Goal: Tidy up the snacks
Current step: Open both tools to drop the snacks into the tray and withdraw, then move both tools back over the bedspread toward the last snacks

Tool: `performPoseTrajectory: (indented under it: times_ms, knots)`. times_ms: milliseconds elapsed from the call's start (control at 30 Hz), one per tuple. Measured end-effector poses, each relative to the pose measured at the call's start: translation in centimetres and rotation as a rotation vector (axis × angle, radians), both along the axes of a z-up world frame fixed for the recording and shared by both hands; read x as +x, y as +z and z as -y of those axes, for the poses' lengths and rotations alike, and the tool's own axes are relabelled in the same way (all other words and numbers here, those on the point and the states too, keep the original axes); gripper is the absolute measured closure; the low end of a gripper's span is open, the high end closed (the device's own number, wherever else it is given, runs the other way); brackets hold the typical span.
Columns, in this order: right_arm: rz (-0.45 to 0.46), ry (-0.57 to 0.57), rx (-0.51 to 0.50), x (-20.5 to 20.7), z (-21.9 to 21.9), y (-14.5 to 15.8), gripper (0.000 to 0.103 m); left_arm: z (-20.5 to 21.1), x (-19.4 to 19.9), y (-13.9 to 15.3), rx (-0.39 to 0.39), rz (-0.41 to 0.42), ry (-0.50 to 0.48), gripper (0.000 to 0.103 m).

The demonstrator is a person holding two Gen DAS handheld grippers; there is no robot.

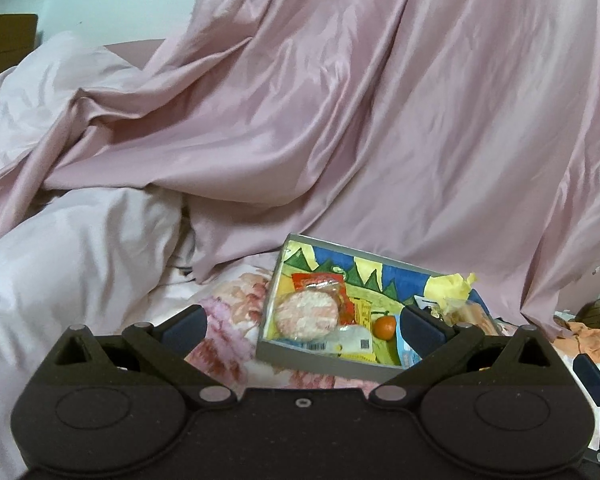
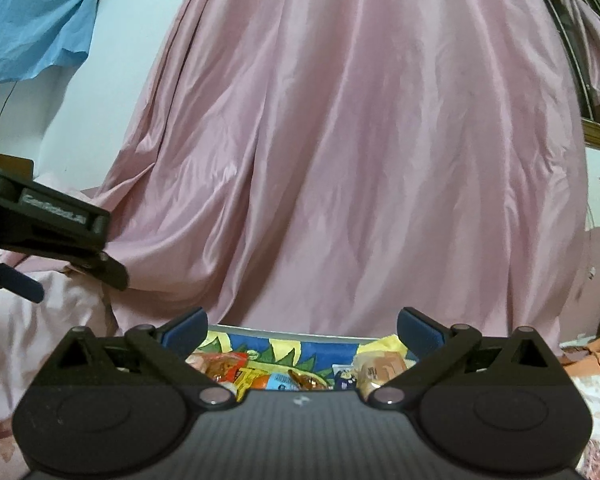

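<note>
both pairs of fingers wide and empty, snack box between steps

fingers (image 1: 184, 322) of the left gripper (image 1: 302, 326) spread wide, nothing between the pads, hanging above the flowered bedding (image 1: 228, 320) just off the near left corner of the snack box (image 1: 324, 364). same on the right gripper (image 2: 302, 330): blue pads far apart, gripping nothing, poised over the box's near edge with the far rim (image 2: 300, 330) showing between them.

box resting on the bed, tilted a little, against the foot of the pink draped sheet (image 1: 340, 120). inside: a round pink-and-white wrapped cake (image 1: 306, 314) at the near left corner, a red packet (image 1: 316, 282) behind it, a small orange (image 1: 385, 326) toward the near right, a crumpled yellow wrapper (image 1: 456, 290) and a bagged bun (image 1: 466, 314) at the right edge, partly hidden by the finger.

probably a pause between placements, or the close of the sorting: most snacks seem already boxed, neither tool carrying anything. next move likely calls for choosing one item, lowering the open pads to straddle it, and closing gently, since soft wrapped cakes crush and the orange rolls. loose items outside the box, if any, not visible here.
</note>
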State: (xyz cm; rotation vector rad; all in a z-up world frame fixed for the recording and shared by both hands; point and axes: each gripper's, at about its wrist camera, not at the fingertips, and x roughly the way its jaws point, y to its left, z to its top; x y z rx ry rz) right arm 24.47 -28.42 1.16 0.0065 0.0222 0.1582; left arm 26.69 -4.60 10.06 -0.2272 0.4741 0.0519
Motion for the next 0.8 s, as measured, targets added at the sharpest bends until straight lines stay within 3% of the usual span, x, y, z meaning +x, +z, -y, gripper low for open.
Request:
performPoseTrajectory:
  times_ms: [267, 467, 800]
  knots:
    - [0.007, -0.008, -0.033, -3.9, -0.2, 0.6, 0.0, -1.9, -4.3, -0.4, -0.05, -0.028, 0.002, 0.001]
    - [0.005, -0.005, -0.032, -6.7, -0.5, 0.5, 0.0, -2.9, -7.1, -0.9, -0.01, -0.042, -0.005, 0.001]
    - [-0.072, -0.006, -0.057, -10.6, -1.3, -1.1, 0.0, -5.3, -9.8, -2.8, -0.042, -0.066, -0.023, 0.001]
